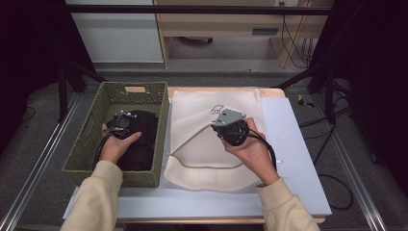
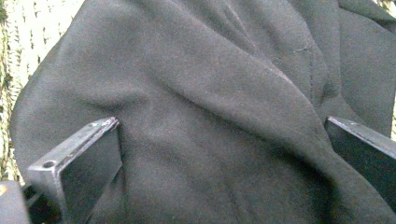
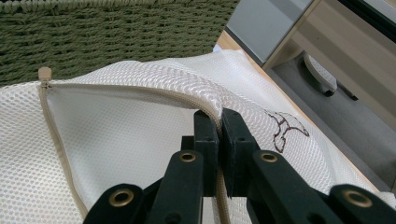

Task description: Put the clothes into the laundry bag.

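Note:
A black garment lies bunched in a green woven basket at the table's left. My left gripper is down in the basket over it. In the left gripper view the left gripper stands open, jaws wide apart, with a fold of the black garment bulging between them. A white mesh laundry bag lies flat beside the basket, its zip open along a curved edge. My right gripper is shut on that zip edge. The right gripper pinches the bag and lifts its rim slightly.
The zip pull sits at the far end of the bag's opening, close to the basket's wall. The pale table top has bare room to the bag's right. A wooden desk and cables stand beyond the table.

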### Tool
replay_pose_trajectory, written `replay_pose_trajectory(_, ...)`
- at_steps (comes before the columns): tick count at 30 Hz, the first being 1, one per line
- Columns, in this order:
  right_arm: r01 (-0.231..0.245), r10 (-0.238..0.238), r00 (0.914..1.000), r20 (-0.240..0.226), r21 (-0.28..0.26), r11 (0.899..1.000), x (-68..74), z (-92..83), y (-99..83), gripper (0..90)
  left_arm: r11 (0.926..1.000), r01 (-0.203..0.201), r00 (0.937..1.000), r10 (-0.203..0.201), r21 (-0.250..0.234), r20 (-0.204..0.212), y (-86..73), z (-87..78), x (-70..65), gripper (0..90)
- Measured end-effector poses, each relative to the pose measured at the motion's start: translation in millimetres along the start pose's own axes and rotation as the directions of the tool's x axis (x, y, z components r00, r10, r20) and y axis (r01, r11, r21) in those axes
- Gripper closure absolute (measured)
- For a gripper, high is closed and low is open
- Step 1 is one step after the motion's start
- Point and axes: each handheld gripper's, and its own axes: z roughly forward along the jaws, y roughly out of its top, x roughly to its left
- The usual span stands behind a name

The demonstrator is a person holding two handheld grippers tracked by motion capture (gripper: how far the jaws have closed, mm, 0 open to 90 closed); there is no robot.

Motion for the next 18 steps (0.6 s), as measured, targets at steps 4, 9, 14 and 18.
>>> replay_pose_trajectory(4,0.001,-0.001,1.0,-0.002,0.001,1.0,0.3,0.0,0.0,86.0,1.0,-0.005,1.0,0.005,0.006,-0.002,-0.2,1.5,-1.1,0.0)
replay_pose_trajectory(9,0.004,-0.004,1.0,-0.003,0.004,1.0,0.6,0.4,-0.1,86.0,0.9999,-0.008,0.9999,0.009,0.012,-0.007,0.0,2.1,-1.5,0.0)
replay_pose_trajectory(14,0.005,-0.005,1.0,-0.004,0.006,1.0,1.0,0.6,-0.1,86.0,0.9999,-0.012,0.9999,0.012,0.012,-0.011,-0.4,2.4,-2.0,0.0)
replay_pose_trajectory(18,0.006,-0.006,1.0,-0.005,0.008,1.0,1.2,0.8,-0.1,86.0,0.9996,-0.021,0.9997,0.022,0.016,-0.015,-0.6,2.9,-2.3,0.0)
